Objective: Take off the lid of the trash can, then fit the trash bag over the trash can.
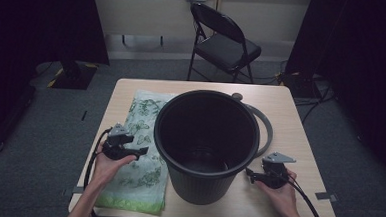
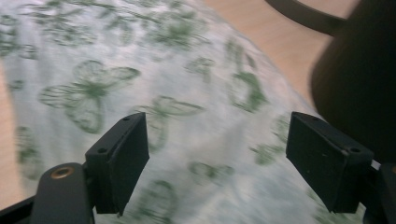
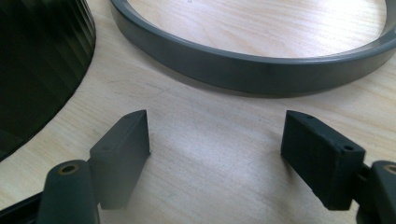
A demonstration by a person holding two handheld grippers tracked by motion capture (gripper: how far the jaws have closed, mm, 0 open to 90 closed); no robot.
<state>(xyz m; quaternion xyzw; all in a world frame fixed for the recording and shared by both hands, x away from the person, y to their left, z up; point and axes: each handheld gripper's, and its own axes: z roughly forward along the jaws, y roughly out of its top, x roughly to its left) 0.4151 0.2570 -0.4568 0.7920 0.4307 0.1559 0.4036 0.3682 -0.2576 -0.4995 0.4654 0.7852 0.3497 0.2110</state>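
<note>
Hovering right over the butterfly-print bag (image 1: 141, 158), the left gripper (image 1: 139, 151) has its jaws spread wide with nothing between them, pointing right toward the bin. In the left gripper view the bag (image 2: 154, 93) lies directly under the jaws. So the thing to grab is straight below that hand, and the left hand is clearly the nearer one.

The bag lies flat along the left side of the table (image 1: 290, 128), long axis running near to far, its right edge just beside the black bin (image 1: 205, 144), maybe tucked slightly under it, hard to tell. My guess is that the bag is meant to line the bin, so a pinch on the cloth would come first.

Over on the right, the right gripper (image 1: 251, 175) sits low near the table, jaws also wide apart and empty, aimed left at the bin's base. The grey ring (image 3: 261, 70) lies flat on the table just past it, partly behind the bin.

The bin's wall, close by on the right, is what could get in the way. A folding chair (image 1: 224, 42) stands well beyond the table.
</note>
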